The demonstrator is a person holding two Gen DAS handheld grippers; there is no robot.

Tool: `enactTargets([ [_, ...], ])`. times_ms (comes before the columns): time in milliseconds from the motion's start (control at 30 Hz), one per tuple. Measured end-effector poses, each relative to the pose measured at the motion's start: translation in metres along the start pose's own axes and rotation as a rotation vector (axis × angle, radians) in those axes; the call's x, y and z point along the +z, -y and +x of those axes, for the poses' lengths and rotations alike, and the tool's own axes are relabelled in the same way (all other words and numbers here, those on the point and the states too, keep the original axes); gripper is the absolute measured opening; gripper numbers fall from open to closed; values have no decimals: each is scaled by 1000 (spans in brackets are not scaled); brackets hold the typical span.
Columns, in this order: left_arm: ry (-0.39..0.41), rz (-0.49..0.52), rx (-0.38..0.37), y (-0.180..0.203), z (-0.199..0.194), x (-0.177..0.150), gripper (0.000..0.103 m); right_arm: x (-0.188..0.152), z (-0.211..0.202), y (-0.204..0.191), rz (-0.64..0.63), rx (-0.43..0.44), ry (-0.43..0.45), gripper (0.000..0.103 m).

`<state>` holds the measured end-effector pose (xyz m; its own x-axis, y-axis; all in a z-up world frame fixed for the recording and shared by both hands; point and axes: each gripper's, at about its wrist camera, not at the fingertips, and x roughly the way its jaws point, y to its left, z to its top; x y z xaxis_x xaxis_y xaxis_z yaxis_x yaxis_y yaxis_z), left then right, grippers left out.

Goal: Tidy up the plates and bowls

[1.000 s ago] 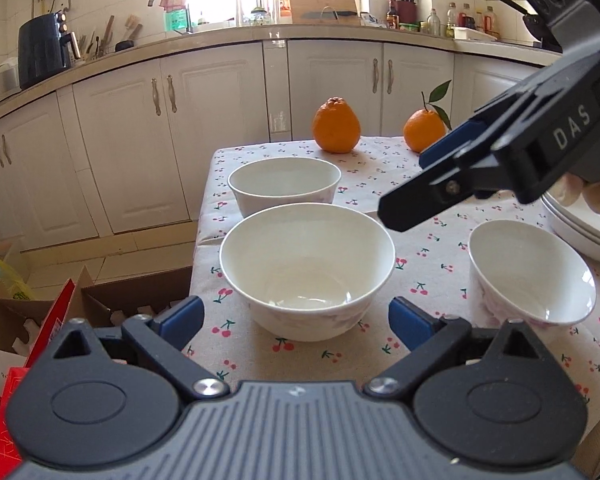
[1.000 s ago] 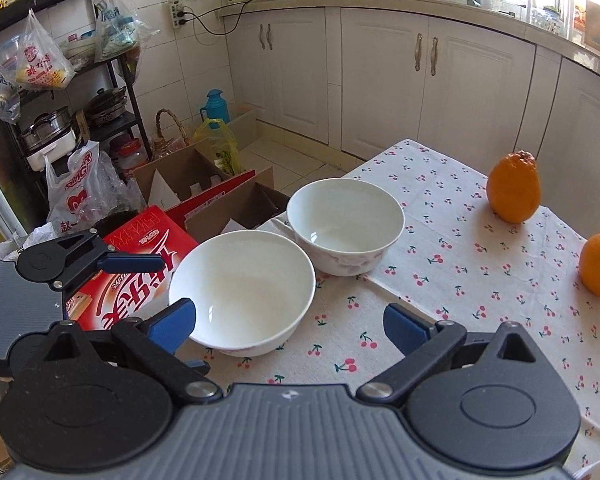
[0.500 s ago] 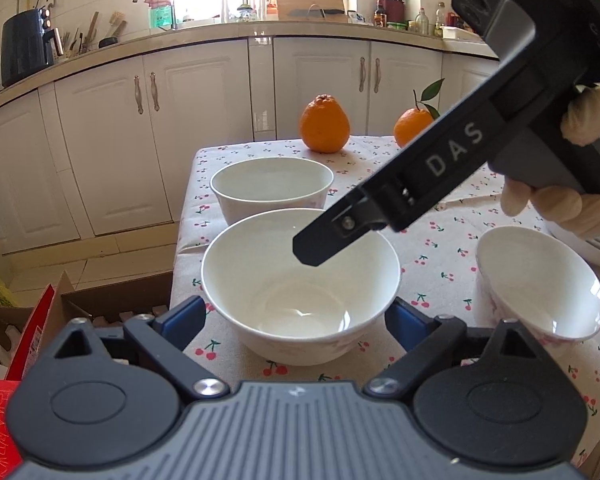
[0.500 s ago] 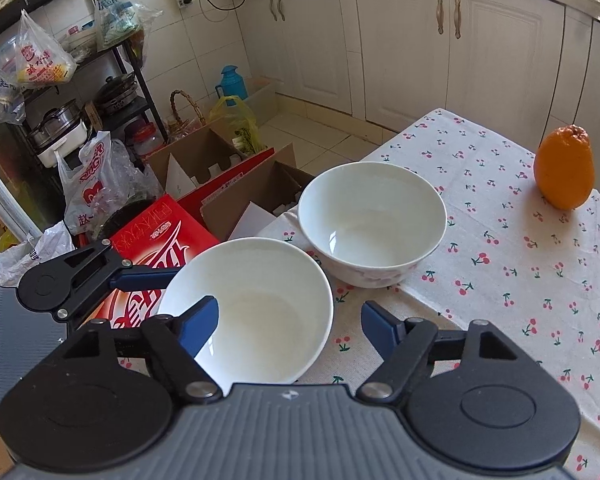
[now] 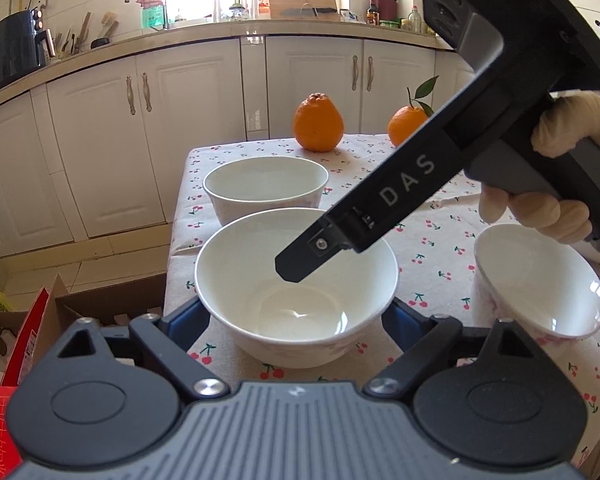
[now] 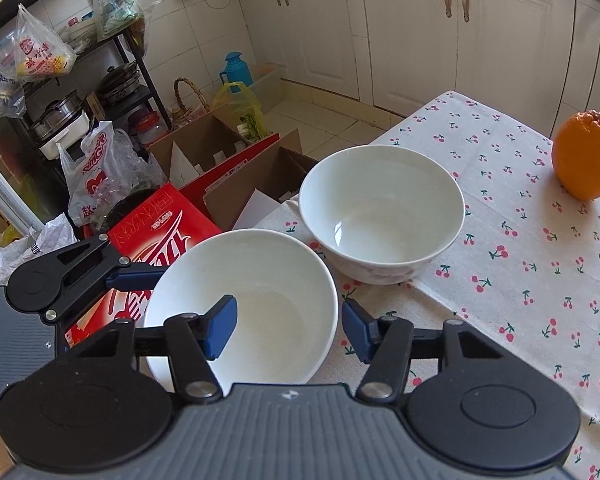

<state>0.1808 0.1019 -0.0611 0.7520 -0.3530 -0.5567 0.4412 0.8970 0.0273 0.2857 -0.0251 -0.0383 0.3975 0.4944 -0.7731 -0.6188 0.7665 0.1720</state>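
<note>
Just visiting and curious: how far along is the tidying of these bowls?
Nothing looks stacked yet: three bowls sit apart on the tablecloth. In hand: both tools are closing on the near bowl, the right tool straddling its rim, the left tool flanking its sides. Remaining: nesting it with the far bowl and the third bowl.

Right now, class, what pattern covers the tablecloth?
Small red cherries on a white tablecloth, clearest from the right wrist.
</note>
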Motion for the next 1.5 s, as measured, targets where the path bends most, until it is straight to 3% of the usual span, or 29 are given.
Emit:
enactTargets([
  [633, 1, 16, -7, 3, -5, 6, 92, -2, -5, -1, 14, 14, 14, 59],
  [1500, 3, 87, -36, 64, -65, 23, 92, -48, -99, -21, 2, 23, 75, 60],
])
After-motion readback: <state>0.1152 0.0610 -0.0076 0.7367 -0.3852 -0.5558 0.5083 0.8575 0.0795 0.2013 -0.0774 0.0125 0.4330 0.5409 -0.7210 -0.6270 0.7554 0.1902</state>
